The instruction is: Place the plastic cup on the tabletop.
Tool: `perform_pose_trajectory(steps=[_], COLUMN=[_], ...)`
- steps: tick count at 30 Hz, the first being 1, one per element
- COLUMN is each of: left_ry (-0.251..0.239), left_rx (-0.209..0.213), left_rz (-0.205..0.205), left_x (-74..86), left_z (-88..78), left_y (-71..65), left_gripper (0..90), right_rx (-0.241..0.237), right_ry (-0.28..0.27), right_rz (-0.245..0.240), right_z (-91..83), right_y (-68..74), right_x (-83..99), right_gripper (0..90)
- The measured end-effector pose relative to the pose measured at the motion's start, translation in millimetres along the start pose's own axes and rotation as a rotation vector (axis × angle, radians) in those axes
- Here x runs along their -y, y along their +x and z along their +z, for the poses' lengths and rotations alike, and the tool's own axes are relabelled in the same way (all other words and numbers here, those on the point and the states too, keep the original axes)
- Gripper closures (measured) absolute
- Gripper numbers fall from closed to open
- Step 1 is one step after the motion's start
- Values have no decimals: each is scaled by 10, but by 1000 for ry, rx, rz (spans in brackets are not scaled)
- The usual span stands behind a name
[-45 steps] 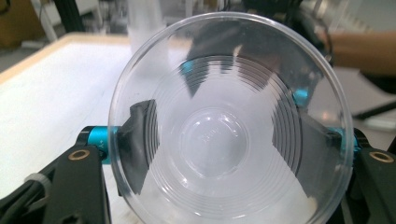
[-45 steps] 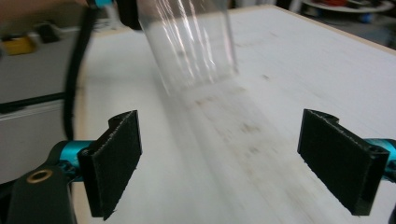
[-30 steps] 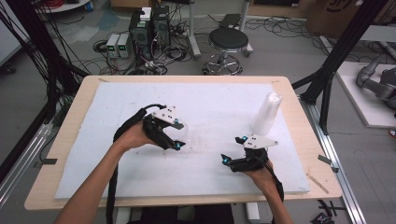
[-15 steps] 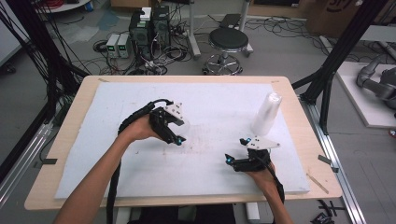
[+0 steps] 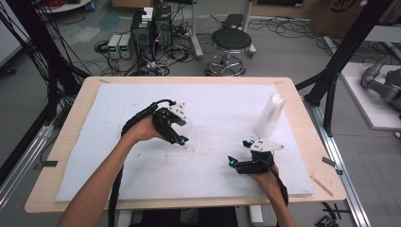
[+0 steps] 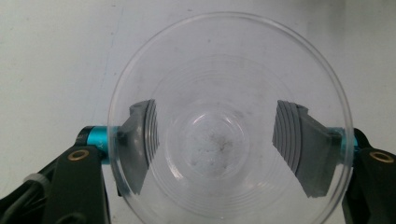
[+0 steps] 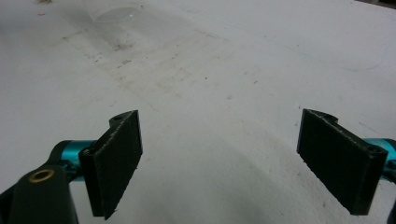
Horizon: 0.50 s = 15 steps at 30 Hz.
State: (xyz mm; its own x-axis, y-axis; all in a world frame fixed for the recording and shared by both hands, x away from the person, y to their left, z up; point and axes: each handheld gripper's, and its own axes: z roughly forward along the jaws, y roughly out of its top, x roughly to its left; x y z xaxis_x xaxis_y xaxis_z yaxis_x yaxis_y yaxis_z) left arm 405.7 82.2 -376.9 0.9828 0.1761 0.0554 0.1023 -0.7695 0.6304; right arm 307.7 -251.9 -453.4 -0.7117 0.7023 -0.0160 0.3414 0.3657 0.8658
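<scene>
Clear plastic cup point(image 6: 229, 123) sits gripped between the left gripper's point(image 5: 176, 132) fingers point(image 6: 140, 140), pads pressing on its wall from both sides, mouth toward the camera, near the middle of the bench point(image 5: 71, 189), probably so it stays steady for carrying. Stack of cups point(image 5: 270, 115) stands upright toward the right edge. Right gripper point(image 7: 219, 158) rests near the front edge, fingers apart, nothing between them, likely waiting.

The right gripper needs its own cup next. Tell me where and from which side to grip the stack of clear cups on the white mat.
Grip the top cup's wall of the stack of clear cups, jaws level, probably coming from the near side where the open right gripper sits. The stack stands upright and tapered, nested, so a high grip should lift one cup. The left gripper is shut on a clear cup.
</scene>
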Motion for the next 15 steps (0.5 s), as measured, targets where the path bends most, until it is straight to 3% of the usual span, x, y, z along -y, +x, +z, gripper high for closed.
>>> perform_pose_trajectory(steps=[5,9,15], left_ry=[27,11,47], left_rx=[-5,-11,0], left_rz=[-18,-32,-40], left_x=[39,21,-23], left_z=[83,99,212], left_y=[6,13,-17], left_gripper=[308,308,309], right_rx=[-1,-7,-7], right_ry=[10,21,21], right_rz=[-9,1,2], right_z=[15,24,23], right_y=[-3,-8,-9], right_x=[-4,-8,-7], right_gripper=[144,146,146])
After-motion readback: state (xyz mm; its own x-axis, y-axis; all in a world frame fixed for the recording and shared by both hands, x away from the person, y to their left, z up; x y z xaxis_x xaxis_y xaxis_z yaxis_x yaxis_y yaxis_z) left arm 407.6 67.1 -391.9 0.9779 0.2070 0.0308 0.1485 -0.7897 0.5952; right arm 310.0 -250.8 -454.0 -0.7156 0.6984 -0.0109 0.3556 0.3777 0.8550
